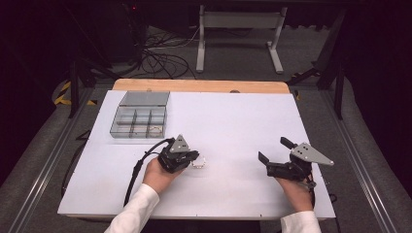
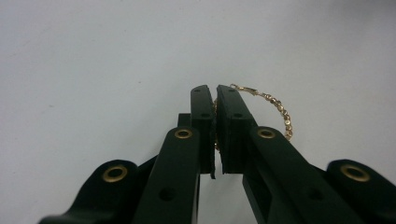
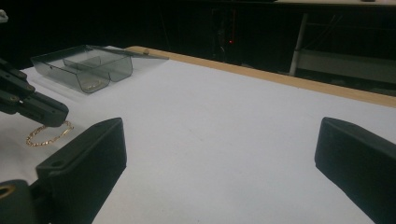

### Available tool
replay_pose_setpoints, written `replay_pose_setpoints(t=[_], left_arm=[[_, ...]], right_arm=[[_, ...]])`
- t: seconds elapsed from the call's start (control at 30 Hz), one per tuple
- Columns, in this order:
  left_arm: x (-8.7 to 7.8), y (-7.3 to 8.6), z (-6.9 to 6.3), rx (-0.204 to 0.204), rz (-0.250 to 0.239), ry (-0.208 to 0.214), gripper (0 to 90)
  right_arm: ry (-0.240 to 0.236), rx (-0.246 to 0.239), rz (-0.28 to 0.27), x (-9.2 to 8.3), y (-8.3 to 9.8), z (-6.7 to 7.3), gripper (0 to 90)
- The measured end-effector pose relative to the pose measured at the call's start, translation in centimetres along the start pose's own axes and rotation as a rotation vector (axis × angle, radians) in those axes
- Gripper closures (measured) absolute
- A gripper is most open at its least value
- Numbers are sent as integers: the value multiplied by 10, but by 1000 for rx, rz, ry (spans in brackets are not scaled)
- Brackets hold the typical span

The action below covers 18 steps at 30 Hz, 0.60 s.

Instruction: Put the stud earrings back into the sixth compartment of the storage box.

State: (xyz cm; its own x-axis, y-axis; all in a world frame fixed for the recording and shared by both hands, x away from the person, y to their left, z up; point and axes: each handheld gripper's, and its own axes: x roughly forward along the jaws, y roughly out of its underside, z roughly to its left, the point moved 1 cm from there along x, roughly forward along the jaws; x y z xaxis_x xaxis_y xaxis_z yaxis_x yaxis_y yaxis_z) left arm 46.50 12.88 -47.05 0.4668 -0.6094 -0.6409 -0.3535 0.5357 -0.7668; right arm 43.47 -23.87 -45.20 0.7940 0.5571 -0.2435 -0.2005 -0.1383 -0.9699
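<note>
While the gold chain bracelet (image 2: 275, 105) is pinched between the closed jaws of the left gripper (image 1: 193, 158), most of its loop hangs free just beside them, close over the white table (image 1: 233, 121). The pick-up is therefore judged done. The right gripper (image 1: 273, 150) is held apart at the near right, its jaws spread wide with nothing between them. Farther back on the left, the clear compartment box (image 1: 138, 121) is seen with its lid (image 1: 145, 98) folded open behind it; something small and pale, perhaps another piece of jewellery, lies in one near compartment. What is judged to be left is the carry across to the box and the release into a compartment.
</note>
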Motion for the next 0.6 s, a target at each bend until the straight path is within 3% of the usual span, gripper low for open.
replay_pose_setpoints(t=[0.6], left_arm=[[-20, -6, 28, -39, -39, -102, 863]], right_arm=[[-2, 0, 0, 0, 0, 0, 27]])
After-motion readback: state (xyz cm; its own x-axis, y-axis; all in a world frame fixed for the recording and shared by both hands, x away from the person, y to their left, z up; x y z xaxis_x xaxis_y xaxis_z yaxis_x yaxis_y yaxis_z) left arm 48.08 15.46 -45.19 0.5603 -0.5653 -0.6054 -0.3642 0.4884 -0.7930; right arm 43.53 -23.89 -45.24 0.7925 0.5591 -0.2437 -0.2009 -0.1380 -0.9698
